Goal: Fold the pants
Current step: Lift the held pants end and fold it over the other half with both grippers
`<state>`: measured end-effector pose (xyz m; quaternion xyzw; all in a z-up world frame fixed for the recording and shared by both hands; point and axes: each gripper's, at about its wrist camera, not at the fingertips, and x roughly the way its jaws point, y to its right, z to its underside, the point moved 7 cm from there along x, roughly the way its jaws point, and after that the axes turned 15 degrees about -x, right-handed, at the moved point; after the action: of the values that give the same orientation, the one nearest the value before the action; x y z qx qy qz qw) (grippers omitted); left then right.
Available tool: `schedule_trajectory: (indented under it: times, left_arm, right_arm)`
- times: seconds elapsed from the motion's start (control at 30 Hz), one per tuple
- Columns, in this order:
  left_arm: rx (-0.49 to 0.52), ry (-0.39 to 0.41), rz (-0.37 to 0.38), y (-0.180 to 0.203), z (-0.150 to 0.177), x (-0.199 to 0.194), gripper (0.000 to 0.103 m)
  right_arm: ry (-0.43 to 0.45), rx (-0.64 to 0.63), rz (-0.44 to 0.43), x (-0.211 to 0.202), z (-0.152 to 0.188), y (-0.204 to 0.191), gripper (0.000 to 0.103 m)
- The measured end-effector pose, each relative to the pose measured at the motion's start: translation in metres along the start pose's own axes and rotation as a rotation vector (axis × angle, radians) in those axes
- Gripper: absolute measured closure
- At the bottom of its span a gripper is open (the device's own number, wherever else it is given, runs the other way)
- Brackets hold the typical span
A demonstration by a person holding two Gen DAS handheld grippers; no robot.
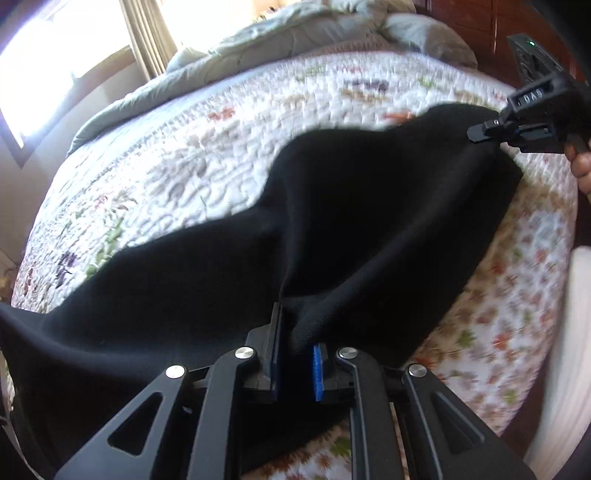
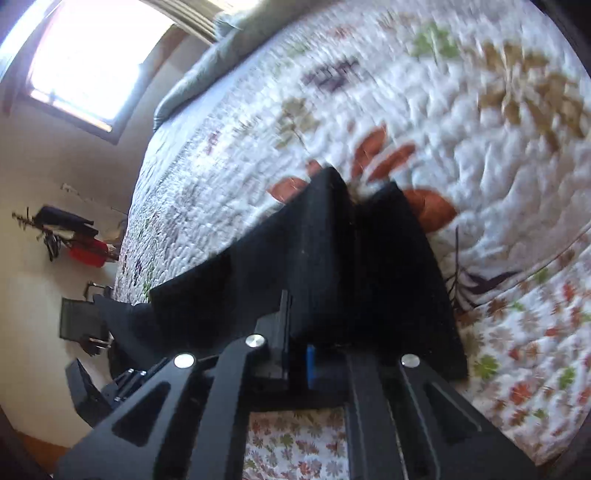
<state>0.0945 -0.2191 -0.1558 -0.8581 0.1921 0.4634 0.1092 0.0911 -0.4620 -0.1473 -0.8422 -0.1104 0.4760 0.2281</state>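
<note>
Black pants (image 1: 332,221) hang stretched above the quilted bed between my two grippers. My left gripper (image 1: 295,332) is shut on one edge of the pants, with cloth bunched between its blue pads. My right gripper (image 1: 484,131) shows at the upper right of the left wrist view, shut on the far corner of the pants. In the right wrist view my right gripper (image 2: 299,332) pinches the black cloth (image 2: 351,258), which drapes over its fingers and hides the tips. The left gripper (image 2: 96,391) shows at the lower left there.
A white floral quilt (image 1: 221,147) covers the bed. A grey crumpled blanket (image 1: 277,33) lies at the far end. A bright window (image 2: 92,55) is on the left wall. Dark and red items (image 2: 81,243) hang on the wall beside the bed.
</note>
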Motion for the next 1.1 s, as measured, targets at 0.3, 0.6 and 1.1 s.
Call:
schedule_trajectory:
  times: [0.3,0.6,1.1]
  left_arm:
    - [0.050,-0.029,-0.038,0.025,0.025,0.014,0.087]
    - [-0.013,-0.018,0.004,0.016,0.026,0.015,0.085]
    - [-0.338,-0.039,0.072,-0.040,0.028,-0.045,0.016]
  right_arm:
    - [-0.093,0.042,0.218,0.010,0.037,0.028,0.096]
    - [0.052,-0.102,0.522,-0.058,0.027,-0.023,0.065]
    - [-0.189,-0.162,0.165,0.087,0.070,-0.109,0.066]
